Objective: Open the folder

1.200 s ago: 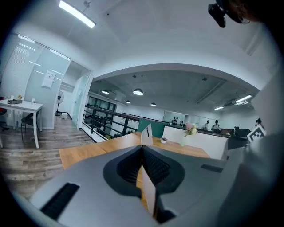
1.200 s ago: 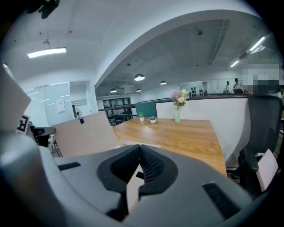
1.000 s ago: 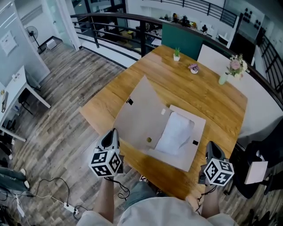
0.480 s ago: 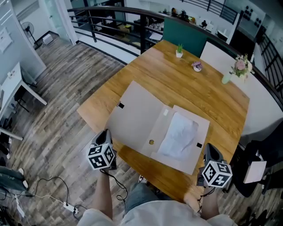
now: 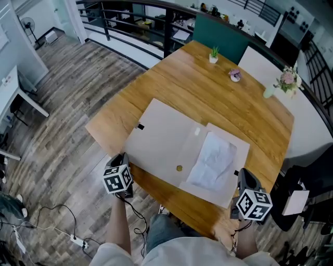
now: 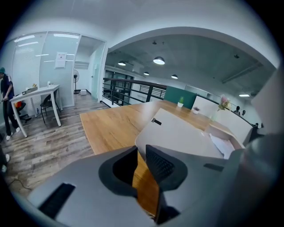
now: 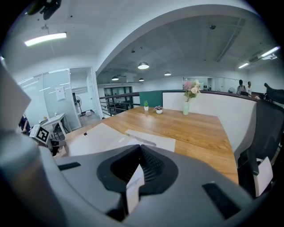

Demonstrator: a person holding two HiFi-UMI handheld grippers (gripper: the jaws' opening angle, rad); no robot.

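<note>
The left tool (image 5: 123, 157) has dropped to the table (image 5: 208, 88) edge. Its jaws have just been opening and stand slightly apart, with only wood between them. The folder (image 5: 161, 140) cover, raised a second ago, now lies flat mid-table, so I judge it opened: beige card with white paper (image 5: 213, 163) inside. The right tool (image 5: 244, 174) pinches its near right edge.

Wooden counter (image 5: 218, 98) filling middle of view. Small green potted plant (image 5: 214, 54) standing near its far corner. Small pink-topped pot (image 5: 235, 76) sitting near plant. Vase of pink flowers (image 5: 285, 83) standing toward far right edge. Teal chair back (image 5: 218, 35) rising behind far corner. Black railing (image 5: 130, 15) running along behind. White desk (image 5: 15, 91) standing at left on plank floor (image 5: 62, 104). Cable (image 5: 78, 240) trailing across floor at lower left.
</note>
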